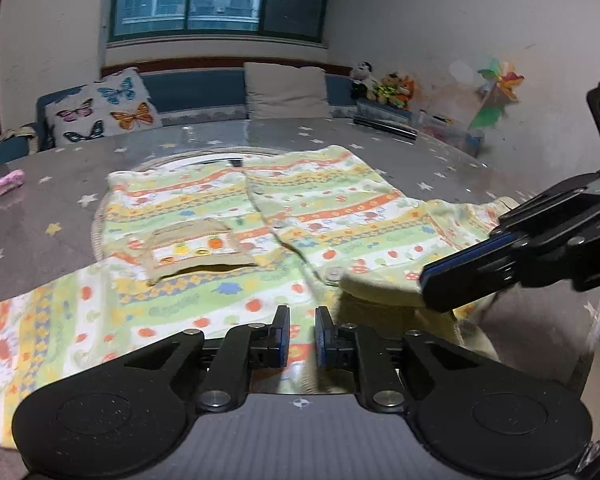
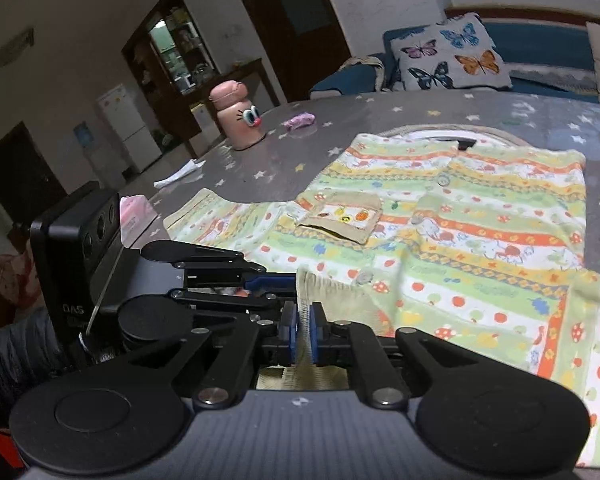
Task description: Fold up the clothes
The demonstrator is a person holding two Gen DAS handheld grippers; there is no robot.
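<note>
Shirt (image 1: pixel 228 216): printed child's shirt, spread front-up on the tabletop (image 1: pixel 40 208), pocket showing.
Hem edge (image 2: pixel 332 292): lifted, pinched in the right claw (image 2: pixel 303 334).
Left claw (image 1: pixel 302 330): parted, empty, just over the near cloth.
Advice: carry the edge low and level; pin the fold line with the left claw so the stripes stay square.

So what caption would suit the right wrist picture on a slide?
Right gripper pinches the yellow ribbed collar edge of a striped fruit-print baby shirt on the grey star-patterned table.
</note>
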